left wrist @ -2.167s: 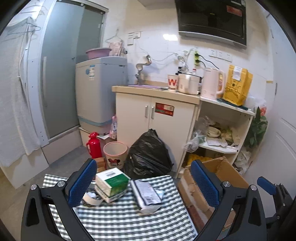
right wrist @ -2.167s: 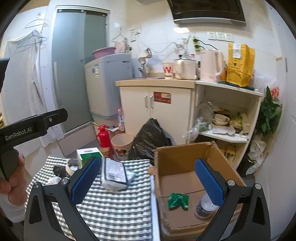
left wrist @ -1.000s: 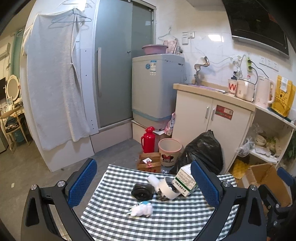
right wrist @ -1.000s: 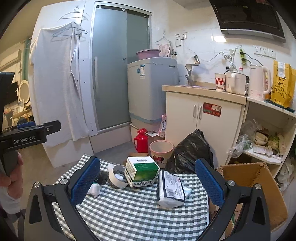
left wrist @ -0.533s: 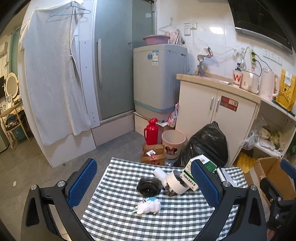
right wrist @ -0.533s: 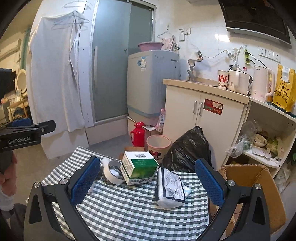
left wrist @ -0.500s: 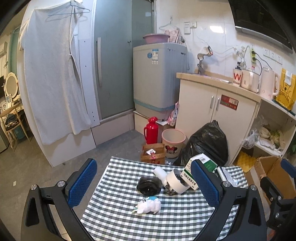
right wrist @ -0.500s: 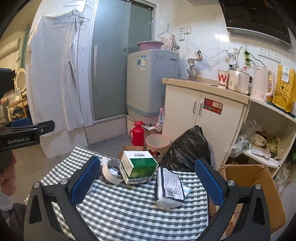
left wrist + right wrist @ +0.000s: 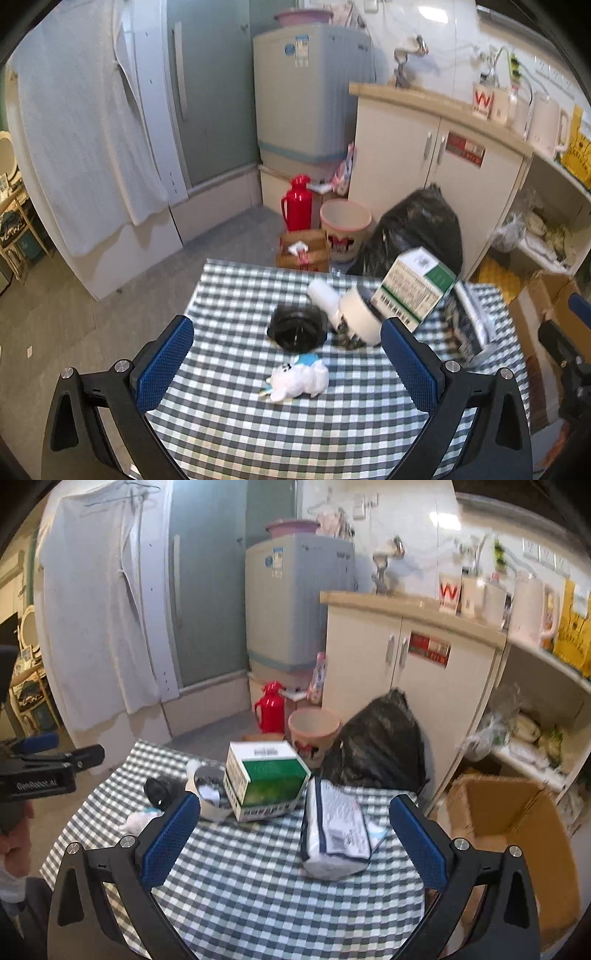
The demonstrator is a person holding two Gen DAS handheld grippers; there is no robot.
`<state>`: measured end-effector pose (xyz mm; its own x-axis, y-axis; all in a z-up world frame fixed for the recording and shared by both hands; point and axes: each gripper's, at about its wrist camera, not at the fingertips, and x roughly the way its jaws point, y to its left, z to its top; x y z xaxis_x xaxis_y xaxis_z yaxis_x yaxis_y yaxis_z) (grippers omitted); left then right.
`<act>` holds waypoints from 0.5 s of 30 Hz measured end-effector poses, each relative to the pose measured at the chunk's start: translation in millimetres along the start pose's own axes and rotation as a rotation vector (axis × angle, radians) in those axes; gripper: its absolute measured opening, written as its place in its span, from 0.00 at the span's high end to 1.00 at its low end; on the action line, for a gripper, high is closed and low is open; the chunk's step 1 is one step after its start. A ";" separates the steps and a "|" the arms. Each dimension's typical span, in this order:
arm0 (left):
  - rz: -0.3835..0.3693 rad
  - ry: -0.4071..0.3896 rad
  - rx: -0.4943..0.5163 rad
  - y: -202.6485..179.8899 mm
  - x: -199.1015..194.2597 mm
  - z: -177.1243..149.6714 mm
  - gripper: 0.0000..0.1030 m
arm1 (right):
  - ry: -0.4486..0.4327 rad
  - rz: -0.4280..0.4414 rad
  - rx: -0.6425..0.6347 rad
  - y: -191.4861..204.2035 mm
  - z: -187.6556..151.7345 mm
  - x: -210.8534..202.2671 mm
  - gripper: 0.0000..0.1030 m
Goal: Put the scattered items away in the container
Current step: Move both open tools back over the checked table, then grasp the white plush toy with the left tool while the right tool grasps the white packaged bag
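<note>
From your left wrist view, the left tool (image 9: 286, 363) hangs spread and empty above the checked desk (image 9: 236, 424). A small white plush toy (image 9: 299, 378) lies between its pads, with a round black lid (image 9: 297, 326) and a white tape roll (image 9: 356, 319) just beyond.

From your right wrist view, the right tool (image 9: 295, 836) is also spread wide. A green-and-white carton (image 9: 266, 784) stands beside a soft white packet (image 9: 338, 834); the brown cardboard box (image 9: 517, 830) sits on the floor right of the desk.

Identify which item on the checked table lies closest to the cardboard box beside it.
The white packet with the dark blue stripe: it lies at the table edge next to the cardboard box, while the green-and-white carton, tape roll and soft toy lie farther away.
</note>
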<state>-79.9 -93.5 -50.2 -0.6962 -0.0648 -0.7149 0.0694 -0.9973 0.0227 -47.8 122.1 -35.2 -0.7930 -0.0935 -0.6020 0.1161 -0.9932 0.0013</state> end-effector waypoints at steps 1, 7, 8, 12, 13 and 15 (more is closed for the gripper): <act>-0.001 0.013 0.004 -0.6 5.8 -1.5 0.00 | 0.012 -0.001 0.001 -0.8 -1.4 4.0 0.00; -0.008 0.102 0.005 -0.6 45.0 -13.3 0.00 | 0.101 -0.031 -0.019 -4.7 -9.2 32.4 0.00; -0.006 0.113 0.001 0.6 51.0 -15.4 0.00 | 0.115 -0.033 -0.020 -5.5 -10.7 36.8 0.00; -0.018 0.166 -0.009 3.0 73.2 -24.0 0.00 | 0.178 -0.044 -0.032 -8.3 -16.5 56.2 0.00; -0.020 0.175 -0.009 3.0 77.3 -25.4 0.00 | 0.193 -0.044 -0.035 -9.0 -17.2 61.2 0.00; -0.021 0.194 -0.005 1.8 86.1 -29.1 0.00 | 0.226 -0.031 -0.037 -11.1 -19.8 72.3 0.00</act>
<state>-118.9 -99.9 -132.0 -0.5466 -0.0355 -0.8367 0.0597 -0.9982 0.0034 -94.6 127.7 -94.5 -0.6426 -0.0411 -0.7651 0.1191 -0.9918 -0.0467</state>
